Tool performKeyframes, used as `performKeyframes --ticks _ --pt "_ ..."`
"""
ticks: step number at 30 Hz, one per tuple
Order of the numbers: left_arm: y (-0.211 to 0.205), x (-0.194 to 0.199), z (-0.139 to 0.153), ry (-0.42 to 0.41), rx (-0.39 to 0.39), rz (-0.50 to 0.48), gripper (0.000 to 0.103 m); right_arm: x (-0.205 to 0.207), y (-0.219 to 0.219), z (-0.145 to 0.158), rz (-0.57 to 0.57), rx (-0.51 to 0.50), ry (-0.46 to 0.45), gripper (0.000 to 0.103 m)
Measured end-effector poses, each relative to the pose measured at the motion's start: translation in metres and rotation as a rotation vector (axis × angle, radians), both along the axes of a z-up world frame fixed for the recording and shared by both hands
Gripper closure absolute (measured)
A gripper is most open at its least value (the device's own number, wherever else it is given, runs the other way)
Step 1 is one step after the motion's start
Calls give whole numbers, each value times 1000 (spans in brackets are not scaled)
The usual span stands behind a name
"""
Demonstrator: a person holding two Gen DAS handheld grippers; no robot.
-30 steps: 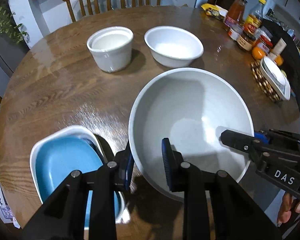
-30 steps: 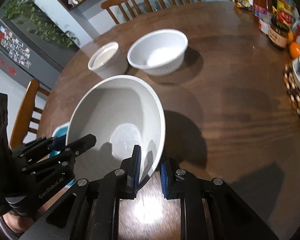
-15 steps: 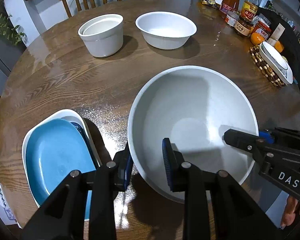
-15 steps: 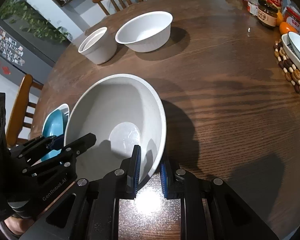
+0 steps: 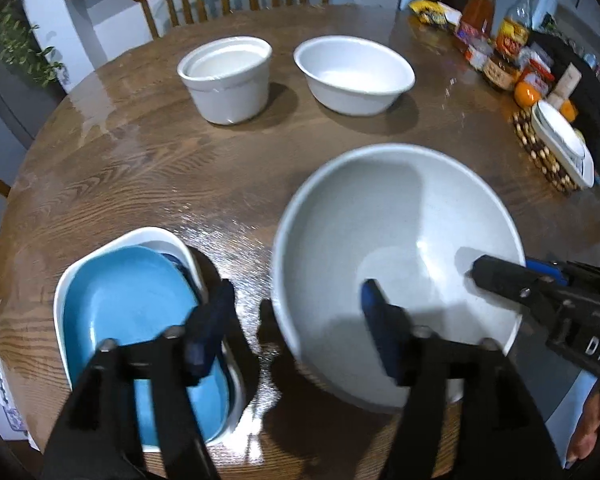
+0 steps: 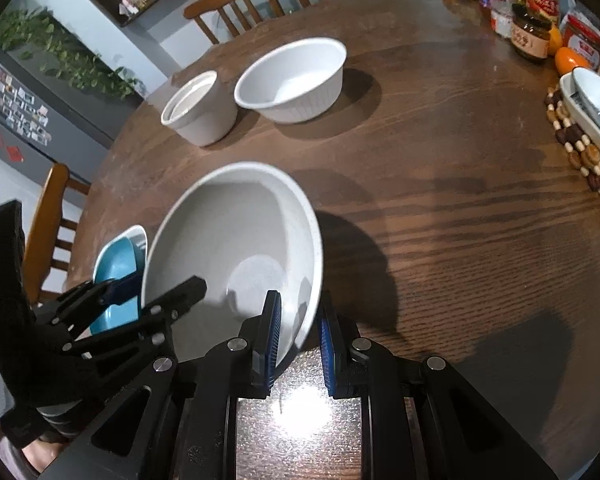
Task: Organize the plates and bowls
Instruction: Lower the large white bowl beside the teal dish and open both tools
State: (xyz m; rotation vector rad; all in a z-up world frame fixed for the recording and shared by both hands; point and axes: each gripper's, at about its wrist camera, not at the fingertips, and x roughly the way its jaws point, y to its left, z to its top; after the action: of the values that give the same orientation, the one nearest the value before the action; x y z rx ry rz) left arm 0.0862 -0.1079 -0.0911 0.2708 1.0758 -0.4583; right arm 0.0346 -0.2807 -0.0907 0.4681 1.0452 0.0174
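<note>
Pinching large bowl (image 6: 236, 248) rim: right hand-held gripper (image 6: 298, 340) | left hand-held gripper (image 5: 296, 320) spread | beside: blue plate (image 5: 136, 308)

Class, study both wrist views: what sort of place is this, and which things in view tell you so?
Most likely a home dining area beside a kitchen. A round wooden table with wooden chairs holds white bowls and condiment jars, and a fridge covered in magnets stands nearby.

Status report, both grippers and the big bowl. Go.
Left gripper open, straddling the near rim of the big grey bowl. Right gripper shut on its rim. Blue plate close beside the bowl, left side.
</note>
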Motion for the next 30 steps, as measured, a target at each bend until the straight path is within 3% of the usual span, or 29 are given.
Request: performKeyframes --ticks 8,11,30 --pt "27 2 19 -12 -31 73 33 -11 -19 17 -60 6 -44 83" --pt "33 -1 25 -13 -43 90 21 -13 -18 22 -60 3 -54 83" --pt "61 -13 54 -77 -82 142 20 -18 2 52 -5 -19 -114 83"
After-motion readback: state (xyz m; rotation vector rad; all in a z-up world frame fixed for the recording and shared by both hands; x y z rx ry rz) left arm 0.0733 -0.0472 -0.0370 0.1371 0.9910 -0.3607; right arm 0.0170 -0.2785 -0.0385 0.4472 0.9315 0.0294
